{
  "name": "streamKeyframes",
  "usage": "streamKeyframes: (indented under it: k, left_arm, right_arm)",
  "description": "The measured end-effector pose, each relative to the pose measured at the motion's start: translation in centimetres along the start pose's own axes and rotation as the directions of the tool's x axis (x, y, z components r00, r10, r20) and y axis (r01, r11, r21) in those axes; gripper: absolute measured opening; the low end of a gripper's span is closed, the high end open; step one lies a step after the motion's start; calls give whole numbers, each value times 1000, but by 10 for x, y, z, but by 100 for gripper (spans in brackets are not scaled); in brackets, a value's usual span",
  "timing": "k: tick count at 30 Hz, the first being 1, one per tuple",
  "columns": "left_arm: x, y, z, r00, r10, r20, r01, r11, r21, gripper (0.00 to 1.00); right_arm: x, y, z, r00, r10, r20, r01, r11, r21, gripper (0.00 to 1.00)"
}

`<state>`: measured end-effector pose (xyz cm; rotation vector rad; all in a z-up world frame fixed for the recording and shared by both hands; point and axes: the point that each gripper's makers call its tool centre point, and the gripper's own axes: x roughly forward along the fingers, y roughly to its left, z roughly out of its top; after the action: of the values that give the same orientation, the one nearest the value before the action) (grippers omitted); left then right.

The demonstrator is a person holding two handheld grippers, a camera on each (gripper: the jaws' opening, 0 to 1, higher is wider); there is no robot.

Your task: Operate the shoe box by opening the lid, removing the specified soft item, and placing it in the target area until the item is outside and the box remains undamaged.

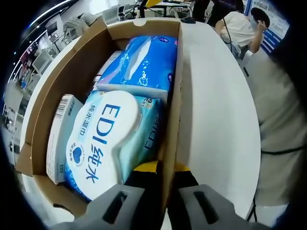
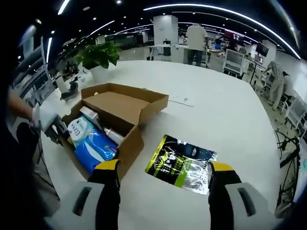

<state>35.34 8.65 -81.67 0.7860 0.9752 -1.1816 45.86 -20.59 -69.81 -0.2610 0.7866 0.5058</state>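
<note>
Your left gripper (image 1: pixel 165 191) is clamping the shoe box (image 1: pixel 172 120) wall just ahead, steadying it. Your right gripper (image 2: pixel 163 179) is hanging wide and empty, the green pouch (image 2: pixel 182 163) lying out on the table (image 2: pixel 230 110) between its jaws. With the lid (image 2: pixel 122 103) open, removal looks done; wet wipes (image 1: pixel 103 143) are staying packed inside.

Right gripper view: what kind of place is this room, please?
Probably a large open office or lab hall: long ceiling light strips, desks with monitors behind, a potted plant, and a big white table carrying the open cardboard box.
</note>
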Motion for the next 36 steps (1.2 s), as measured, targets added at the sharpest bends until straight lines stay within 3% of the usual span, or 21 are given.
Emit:
streamKeyframes:
  k: [3, 5, 7, 11, 14, 18, 21, 24, 29, 36]
  left_arm:
    - [0, 0, 0, 1000, 3, 0, -3, 1000, 2, 1]
    - [0, 0, 0, 1000, 6, 1, -6, 1000, 2, 1]
    - [0, 0, 0, 1000, 9, 2, -9, 1000, 2, 1]
    - [0, 0, 0, 1000, 11, 2, -11, 1000, 2, 1]
    - [0, 0, 1, 1000, 9, 2, -9, 1000, 2, 1]
    - [0, 0, 1, 1000, 9, 3, -9, 1000, 3, 1]
    - [0, 0, 0, 1000, 9, 4, -9, 1000, 3, 1]
    - [0, 0, 0, 1000, 8, 5, -9, 1000, 5, 1]
    - [0, 0, 0, 1000, 9, 5, -9, 1000, 5, 1]
    - [0, 0, 0, 1000, 13, 8, -13, 1000, 9, 1]
  right_arm:
    - [-7, -6, 4, 999, -37, -19, 34, 988, -153, 67]
    - [-7, -4, 4, 999, -24, -26, 18, 980, -196, 67]
    - [-8, 11, 6, 997, 64, -30, -69, 978, -198, 65]
    - [-12, 32, 11, 989, 139, -56, -149, 943, -297, 63]
    - [-15, 49, 10, 976, 191, -109, -217, 917, -335, 61]
    - [-27, 70, 5, 936, 277, -216, -339, 875, -345, 54]
    - [-31, 79, 9, 922, 302, -244, -381, 824, -419, 55]
    - [-35, 92, 12, 898, 334, -287, -433, 789, -437, 55]
    - [-37, 100, 23, 886, 334, -322, -459, 733, -502, 55]
    - [-39, 105, 31, 867, 340, -365, -494, 691, -528, 55]
